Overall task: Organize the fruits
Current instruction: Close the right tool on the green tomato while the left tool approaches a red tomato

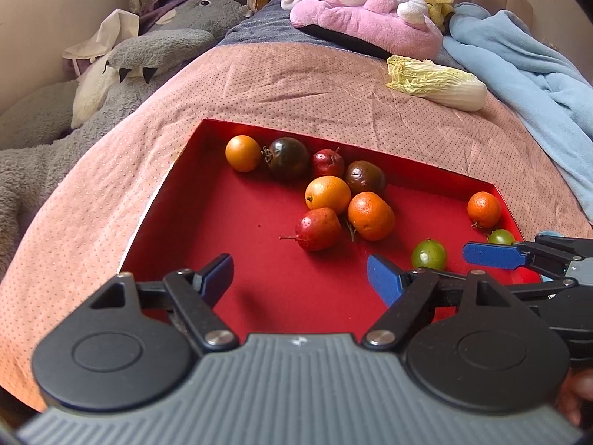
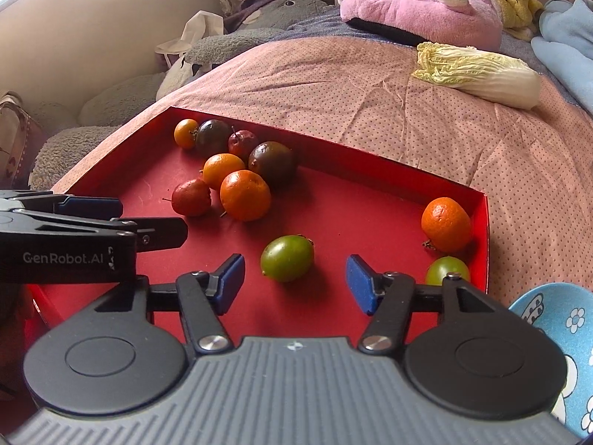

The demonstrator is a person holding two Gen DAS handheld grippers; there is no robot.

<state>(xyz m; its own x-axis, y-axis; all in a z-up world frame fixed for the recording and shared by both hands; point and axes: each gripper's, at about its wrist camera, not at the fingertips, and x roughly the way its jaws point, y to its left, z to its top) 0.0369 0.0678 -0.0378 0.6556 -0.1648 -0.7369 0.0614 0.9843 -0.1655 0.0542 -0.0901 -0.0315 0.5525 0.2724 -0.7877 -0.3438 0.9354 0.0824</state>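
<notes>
A shallow red tray (image 1: 241,244) (image 2: 352,218) lies on a pink dotted bedcover. At its far side sits a cluster of oranges (image 1: 370,216), dark fruits (image 1: 288,157) and red fruits (image 1: 318,228). A lone orange (image 2: 446,224) and a small green fruit (image 2: 446,270) rest in the right corner. My right gripper (image 2: 295,276) is open low over the tray; a larger green fruit (image 2: 287,263) (image 1: 428,254) lies just ahead between its blue pads, untouched. My left gripper (image 1: 300,274) is open over bare tray floor with nothing between its fingers.
A napa cabbage (image 1: 437,81) lies on the bedcover beyond the tray. Plush toys, grey (image 1: 148,59) and pink (image 1: 363,11), and a blue blanket (image 1: 526,59) crowd the far side. A blue patterned bowl (image 2: 556,333) sits just right of the tray.
</notes>
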